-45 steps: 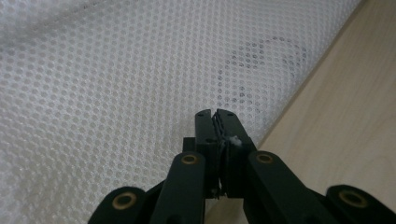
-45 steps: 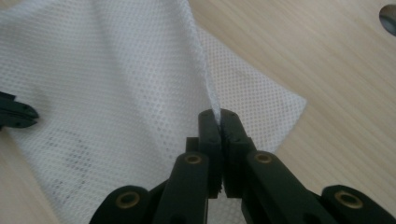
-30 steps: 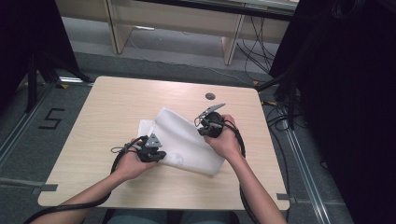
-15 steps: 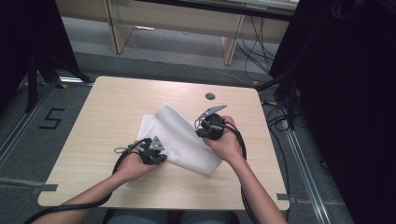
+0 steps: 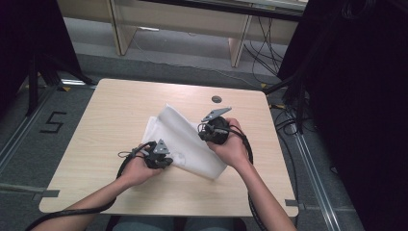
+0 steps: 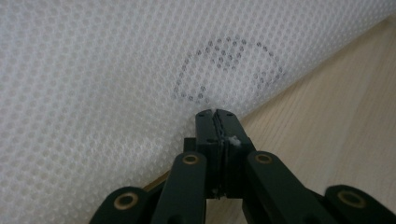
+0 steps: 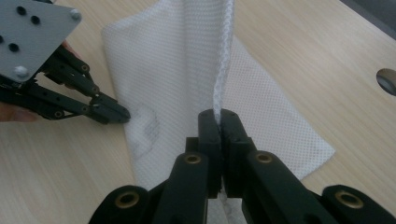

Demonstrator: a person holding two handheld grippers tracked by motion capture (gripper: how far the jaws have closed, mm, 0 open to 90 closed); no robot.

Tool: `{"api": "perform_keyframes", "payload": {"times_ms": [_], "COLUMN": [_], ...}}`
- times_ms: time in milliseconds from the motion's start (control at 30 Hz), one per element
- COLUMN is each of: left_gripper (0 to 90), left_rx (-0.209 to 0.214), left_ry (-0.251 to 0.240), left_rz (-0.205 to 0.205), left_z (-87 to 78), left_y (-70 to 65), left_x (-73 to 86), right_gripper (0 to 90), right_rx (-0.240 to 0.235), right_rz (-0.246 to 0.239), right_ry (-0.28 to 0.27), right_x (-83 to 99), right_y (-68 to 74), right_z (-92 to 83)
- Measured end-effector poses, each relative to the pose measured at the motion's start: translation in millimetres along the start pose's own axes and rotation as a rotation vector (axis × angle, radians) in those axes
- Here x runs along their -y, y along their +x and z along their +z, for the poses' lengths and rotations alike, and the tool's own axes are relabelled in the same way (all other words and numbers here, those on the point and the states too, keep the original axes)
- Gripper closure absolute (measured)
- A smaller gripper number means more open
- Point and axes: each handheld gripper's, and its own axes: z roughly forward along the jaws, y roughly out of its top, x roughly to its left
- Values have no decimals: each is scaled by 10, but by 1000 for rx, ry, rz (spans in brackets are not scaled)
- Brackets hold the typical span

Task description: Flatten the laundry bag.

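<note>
left gripper (image 6: pixel 217 114): we saw the jaws pressed fully together, clamped on the near edge of the white mesh cloth (image 6: pixel 116 70). A scrap of white showed at the seam between the jaws.
right gripper (image 7: pixel 219 115): we saw the jaws closed the same way, pinching a raised fold of the cloth (image 7: pixel 187 70); the fold ran up from the jaw tips as a thick doubled edge.
cloth position: in the high view we had the cloth (image 5: pixel 185 139) mid-table, lying flat except where the right gripper (image 5: pixel 214 130) held it up; the left gripper (image 5: pixel 159 156) sat at its near-left edge.
cloth mark: we noted a faint grey ring-shaped print (image 6: pixel 229 70) on the mesh just beyond the left jaw tips; what it reads, we could not tell.
table (image 5: pixel 120 110): light wood top, with a small round dark hole (image 5: pixel 216 99) toward the far side, apart from the cloth.
hidden: from above, both hands covered the gripper bodies, so we judged jaw state from the gripper views. In the right gripper view, the top of the raised fold was cut off by the frame edge, and the left gripper (image 7: pixel 116 114) came in from the left with its tips on the cloth.
floor: we saw a taped "5" (image 5: pixel 53 122) left of the table.
</note>
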Motion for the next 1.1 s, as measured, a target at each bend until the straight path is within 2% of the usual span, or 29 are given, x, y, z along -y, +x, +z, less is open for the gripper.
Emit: {"api": "perform_keyframes", "payload": {"times_ms": [33,133,167,200,233,267,300,400,433,500,567,633,733,767,833,867,933,967,1000,1033,1100], "left_gripper": [882,881,880,876,874,871,867,861,853,851,846,843,840,838,829,821,819,820,823,822,822], "left_rx": [0,5,3,-4,-8,-7,-7,-2,-5,3,-18,-21,-36,-38,-36,-40,-43,-49,-52,-60,-64], "left_ry": [-2,-4,-5,-9,-17,-17,-17,-18,-16,-25,-42,-44,-33,-24,-11,-1,7,12,16,19,16], "left_rz": [6,-7,9,-14,-1,-18,-18,-7,-19,-30,-45,-42,-61,-64,-88,-86,-96,-100,-104,-112,-121], "left_z": [-10,-44,-64,-75,-134,-167,-167,-302,-409,-465,-608,-637,-663,-671,-676,-686,-726,-750,-778,-830,-856], "left_y": [3,8,21,19,29,19,19,14,21,24,36,42,78,99,138,158,176,183,189,208,216], "left_x": [-5,5,5,11,8,13,13,57,113,134,161,165,198,209,236,256,316,354,388,448,471], "right_gripper": [895,895,895,895,895,895,895,895,895,895,895,895,895,895,895,895,895,895,895,895,895], "right_rx": [-9,-19,-12,-14,-34,-25,-25,-36,-33,-37,-36,-30,-4,-11,-25,-39,-53,-51,-65,-58,-67], "right_rz": [-8,-31,-35,-40,-35,-39,-39,-42,-40,-33,-43,-50,-65,-41,-37,-36,-70,-63,-74,-78,-80], "right_ry": [15,-2,-11,-9,-10,0,0,-6,-21,-4,-12,-18,-18,-16,-14,-19,-13,-13,-21,-18,-25], "right_x": [-13,-27,-29,-27,-28,-28,-28,-22,-7,-5,6,7,0,-1,-4,-7,-17,-17,-15,-12,-9], "right_y": [9,41,50,66,84,91,91,119,116,108,63,45,-9,9,24,50,89,113,160,180,207], "right_z": [-23,-34,-33,-36,-33,-41,-41,-38,-36,-48,-71,-73,-96,-105,-105,-103,-104,-103,-89,-88,-83]}}
